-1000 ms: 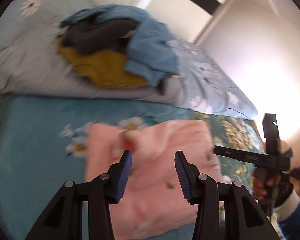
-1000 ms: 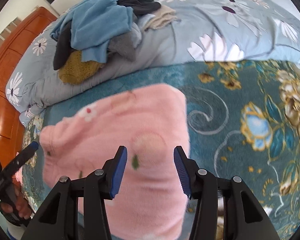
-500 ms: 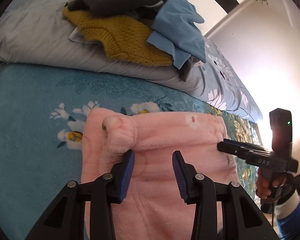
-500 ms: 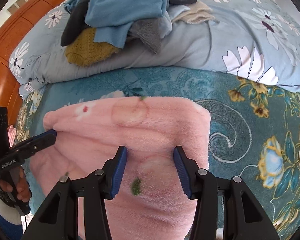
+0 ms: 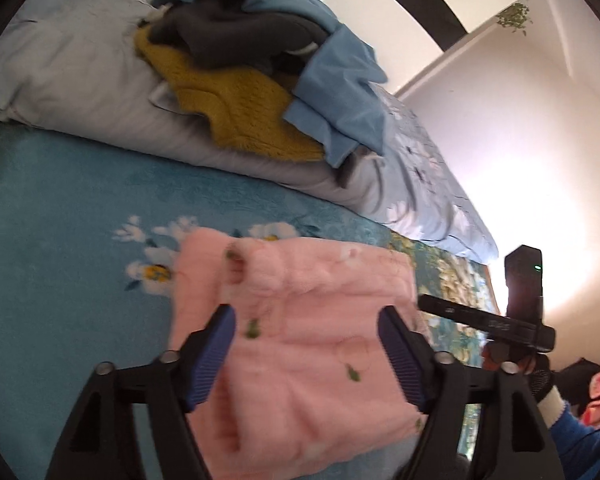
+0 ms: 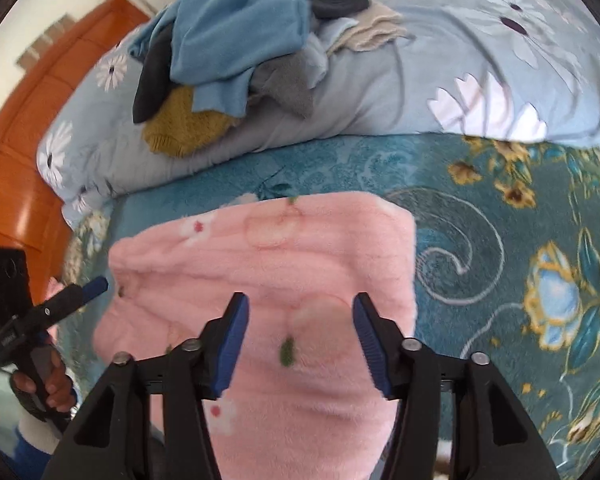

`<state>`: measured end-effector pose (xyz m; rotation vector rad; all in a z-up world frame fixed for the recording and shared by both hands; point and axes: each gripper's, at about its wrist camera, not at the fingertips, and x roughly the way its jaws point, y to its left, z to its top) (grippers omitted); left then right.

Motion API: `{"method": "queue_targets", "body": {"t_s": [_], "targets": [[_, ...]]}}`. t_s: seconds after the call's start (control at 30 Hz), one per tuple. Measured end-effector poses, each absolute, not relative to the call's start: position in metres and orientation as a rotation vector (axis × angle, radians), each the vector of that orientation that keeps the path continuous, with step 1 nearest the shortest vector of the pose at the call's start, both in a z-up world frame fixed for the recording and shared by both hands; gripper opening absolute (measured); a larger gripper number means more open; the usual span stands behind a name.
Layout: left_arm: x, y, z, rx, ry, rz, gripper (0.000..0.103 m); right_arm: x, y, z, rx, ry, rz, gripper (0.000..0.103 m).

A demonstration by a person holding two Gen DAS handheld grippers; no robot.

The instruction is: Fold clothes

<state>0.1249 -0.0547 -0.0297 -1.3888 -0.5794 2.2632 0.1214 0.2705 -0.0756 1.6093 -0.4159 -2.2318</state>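
Pink fleece garment (image 6: pixel 284 264) lies folded, long axis toward the quilt (image 6: pixel 440 64).

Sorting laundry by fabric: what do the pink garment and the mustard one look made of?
Pink garment: plush fleece, judging by its soft, fuzzy matte nap. Mustard garment: chunky knit, perhaps wool or acrylic; ribbed stitch rows show.

Pink fleece garment (image 6: pixel 300 264) — apparently folded — lies flat on the teal bedspread (image 6: pixel 500 248).
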Motion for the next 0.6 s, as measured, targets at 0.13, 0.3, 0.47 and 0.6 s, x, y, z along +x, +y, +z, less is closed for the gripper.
{"method": "queue_targets", "body": {"t_s": [0.13,0.3,0.47,0.6], "targets": [[0.127,-0.069,-0.064,-1.524,-0.681,2.214,0.093,0.132,0.3,-0.1,1.712,-0.593,-2.199,0.078],[0.129,-0.074,-0.104,-1.622,-0.812,2.094,0.093,0.143,0.309,-0.13,1.754,-0.793,-2.055,0.081],[0.131,-0.073,-0.137,-1.669,-0.896,2.0,0.099,0.146,0.301,-0.146,1.702,-0.858,-1.98,0.081],[0.137,-0.069,-0.136,-1.638,-0.839,1.996,0.103,0.147,0.297,-0.149,1.696,-0.842,-1.973,0.081]]}}
